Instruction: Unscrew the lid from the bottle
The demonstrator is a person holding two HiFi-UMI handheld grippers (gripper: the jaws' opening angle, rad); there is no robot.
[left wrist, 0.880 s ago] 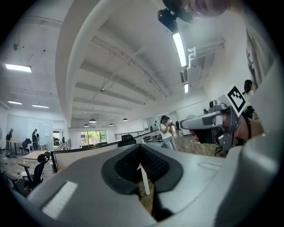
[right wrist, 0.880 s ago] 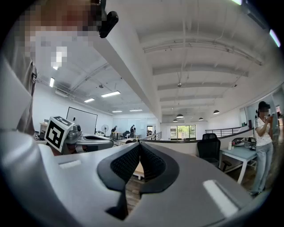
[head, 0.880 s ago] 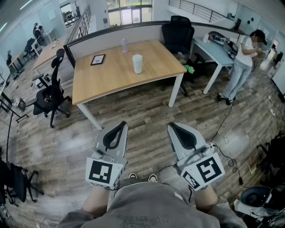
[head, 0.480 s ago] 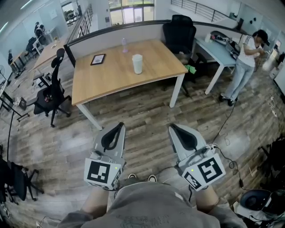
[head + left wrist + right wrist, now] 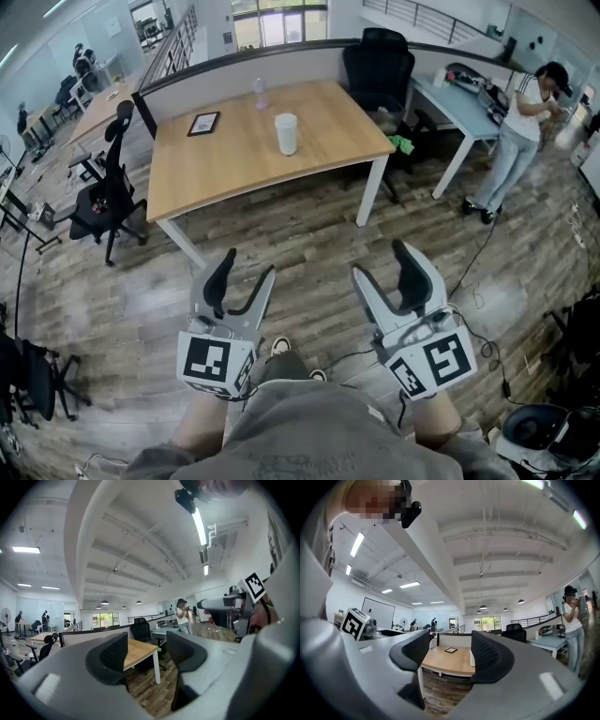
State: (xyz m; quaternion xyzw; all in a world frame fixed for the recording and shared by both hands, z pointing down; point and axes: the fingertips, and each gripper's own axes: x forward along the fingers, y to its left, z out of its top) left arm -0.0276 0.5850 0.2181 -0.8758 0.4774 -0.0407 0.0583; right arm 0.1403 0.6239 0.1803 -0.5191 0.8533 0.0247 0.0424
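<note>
A small clear bottle with a pale purple top stands at the far edge of the wooden table. A white lidded container stands upright near the table's middle, and shows small in the right gripper view too. Both grippers hang over the wood floor, well short of the table. My left gripper is open, with nothing between its dark pads. The right gripper is open and empty as well, with its pads framing the distant table.
A dark framed tablet lies on the table's left part. Black office chairs stand at the left and behind the table. A person stands by a desk at the right. Cables trail over the floor.
Both grippers have turned in the hands: each showed one broad side before, and now its two fingers stand visibly apart. They have stayed over the same patch of floor.
</note>
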